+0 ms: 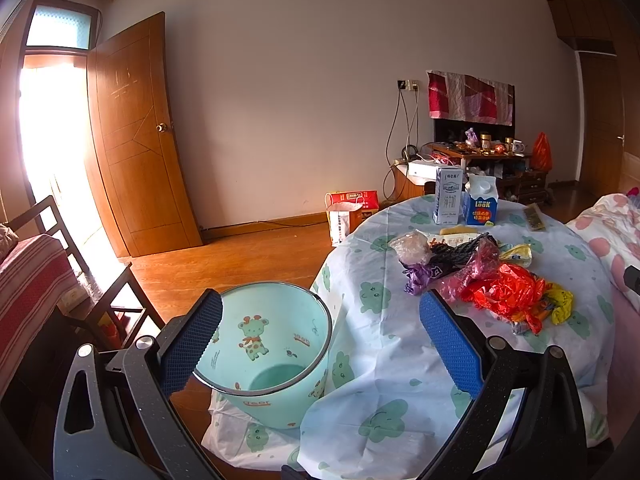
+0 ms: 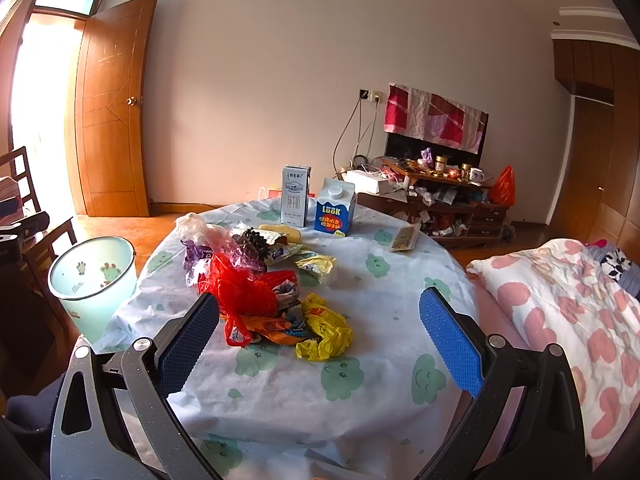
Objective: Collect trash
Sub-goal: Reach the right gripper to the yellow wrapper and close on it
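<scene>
A pile of trash lies on the round table (image 2: 360, 380): a red plastic bag (image 2: 240, 288), a yellow bag (image 2: 326, 328), a purple bag (image 2: 192, 254), a dark wrapper (image 2: 256, 242) and a clear bag (image 2: 192, 228). The same red bag (image 1: 504, 296) shows in the left wrist view. A mint bin (image 1: 272, 356) with a giraffe print stands empty at the table's left edge, also the bin (image 2: 94, 280) at left in the right wrist view. My left gripper (image 1: 320, 344) hangs open over the bin's rim. My right gripper (image 2: 320, 344) is open, just short of the pile.
Two cartons, a tall milk box (image 2: 295, 196) and a blue one (image 2: 335, 210), stand at the table's far side beside a flat packet (image 2: 406, 238). A floral quilt (image 2: 560, 304) lies to the right. A dark chair (image 1: 100, 292) stands left. A cluttered cabinet (image 2: 440, 204) sits against the wall.
</scene>
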`<state>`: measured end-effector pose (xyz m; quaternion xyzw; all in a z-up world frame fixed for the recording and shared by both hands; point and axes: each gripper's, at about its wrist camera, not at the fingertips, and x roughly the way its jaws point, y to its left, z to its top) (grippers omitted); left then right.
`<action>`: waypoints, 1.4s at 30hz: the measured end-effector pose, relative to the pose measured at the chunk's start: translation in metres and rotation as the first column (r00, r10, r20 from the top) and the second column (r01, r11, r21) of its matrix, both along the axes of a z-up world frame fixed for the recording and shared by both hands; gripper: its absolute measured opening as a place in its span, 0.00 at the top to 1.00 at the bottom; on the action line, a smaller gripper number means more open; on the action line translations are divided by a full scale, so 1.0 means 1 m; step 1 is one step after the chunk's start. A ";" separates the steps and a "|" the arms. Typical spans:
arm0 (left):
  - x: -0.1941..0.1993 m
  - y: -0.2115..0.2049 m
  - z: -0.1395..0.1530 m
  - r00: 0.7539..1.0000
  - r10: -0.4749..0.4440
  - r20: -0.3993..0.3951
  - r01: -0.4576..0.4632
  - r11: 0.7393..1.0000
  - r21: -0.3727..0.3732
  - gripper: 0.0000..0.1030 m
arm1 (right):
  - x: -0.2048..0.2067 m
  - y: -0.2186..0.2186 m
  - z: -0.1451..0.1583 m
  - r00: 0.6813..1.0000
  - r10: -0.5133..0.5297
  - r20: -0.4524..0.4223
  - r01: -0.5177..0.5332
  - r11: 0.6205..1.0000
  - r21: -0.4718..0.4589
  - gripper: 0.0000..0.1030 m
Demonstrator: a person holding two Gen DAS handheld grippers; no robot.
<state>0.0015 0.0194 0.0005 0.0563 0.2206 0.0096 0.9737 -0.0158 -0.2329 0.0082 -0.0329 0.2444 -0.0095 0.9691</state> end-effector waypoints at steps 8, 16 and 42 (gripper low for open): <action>0.005 -0.001 -0.010 1.000 0.006 -0.017 -0.006 1.000 0.008 0.06 | 0.007 -0.005 -0.007 1.000 -0.015 -0.016 0.015 1.000 0.004 0.05; 0.019 -0.008 -0.030 0.998 0.004 -0.057 -0.003 1.000 0.010 0.06 | 0.021 -0.019 -0.025 0.997 -0.055 -0.048 0.055 0.998 -0.004 0.05; 0.079 -0.075 -0.102 0.977 -0.117 -0.178 0.114 0.993 -0.027 0.06 | 0.099 -0.047 -0.116 0.970 0.030 -0.239 -0.001 0.993 0.120 0.80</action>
